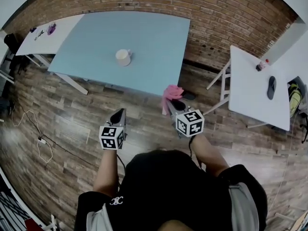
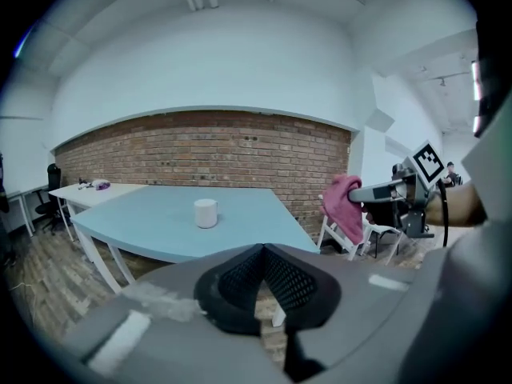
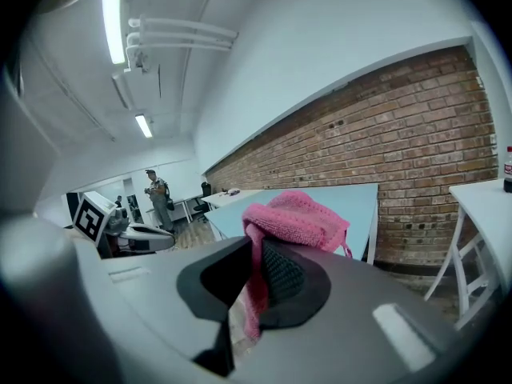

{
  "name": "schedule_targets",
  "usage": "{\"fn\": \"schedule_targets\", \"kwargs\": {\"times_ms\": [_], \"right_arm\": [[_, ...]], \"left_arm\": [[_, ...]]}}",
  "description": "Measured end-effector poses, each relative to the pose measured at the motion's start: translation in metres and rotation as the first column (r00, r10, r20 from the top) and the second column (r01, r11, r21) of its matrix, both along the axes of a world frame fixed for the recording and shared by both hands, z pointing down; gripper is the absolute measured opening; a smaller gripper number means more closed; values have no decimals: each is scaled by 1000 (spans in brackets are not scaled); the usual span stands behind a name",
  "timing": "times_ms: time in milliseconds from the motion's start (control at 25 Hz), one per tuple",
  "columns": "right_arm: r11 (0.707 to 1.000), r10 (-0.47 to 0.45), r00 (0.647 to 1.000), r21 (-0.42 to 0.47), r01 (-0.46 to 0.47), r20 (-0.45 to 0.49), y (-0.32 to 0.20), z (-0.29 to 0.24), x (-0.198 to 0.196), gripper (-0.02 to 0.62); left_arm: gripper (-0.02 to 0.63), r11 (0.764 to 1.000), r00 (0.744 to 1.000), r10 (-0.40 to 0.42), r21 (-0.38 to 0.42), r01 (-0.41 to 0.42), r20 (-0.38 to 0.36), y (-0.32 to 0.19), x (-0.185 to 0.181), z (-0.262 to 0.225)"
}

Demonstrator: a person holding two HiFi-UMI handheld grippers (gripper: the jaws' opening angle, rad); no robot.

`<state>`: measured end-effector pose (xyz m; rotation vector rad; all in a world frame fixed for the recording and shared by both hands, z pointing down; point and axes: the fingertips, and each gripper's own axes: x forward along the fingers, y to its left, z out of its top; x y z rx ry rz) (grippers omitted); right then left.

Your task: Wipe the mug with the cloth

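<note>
A white mug stands upright near the middle of the light blue table; the left gripper view shows the mug ahead on the tabletop. My right gripper is shut on a pink cloth, held above the floor just off the table's near right corner. In the right gripper view the cloth bunches over the jaws and hangs between them. My left gripper is shut and empty, above the floor short of the table's near edge. From the left gripper view I see the cloth at the right.
A white table with small items adjoins the blue one at far left. Another white table at the right carries a bottle and a dark object. Cables lie on the wooden floor. A person stands far off.
</note>
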<state>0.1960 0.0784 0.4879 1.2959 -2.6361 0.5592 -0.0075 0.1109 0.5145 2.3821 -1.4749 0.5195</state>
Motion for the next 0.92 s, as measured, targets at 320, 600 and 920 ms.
{"fn": "schedule_targets", "kwargs": {"times_ms": [320,600,920], "right_arm": [[1000,-12,1000,4,12,-8,6,0,-12,34],[1000,-25,999,7,26,-36,0,1,-21,35],[999,-25,999,-26,26,35,0,-3,-23,34]], "left_arm": [[0,997,995,-39,-67,32,-96,4,-11,2],[0,997,995,-69,-42,66,-76,2,-28,-6],[0,995,993,-88,-55,84,-80,0,-34,2]]}}
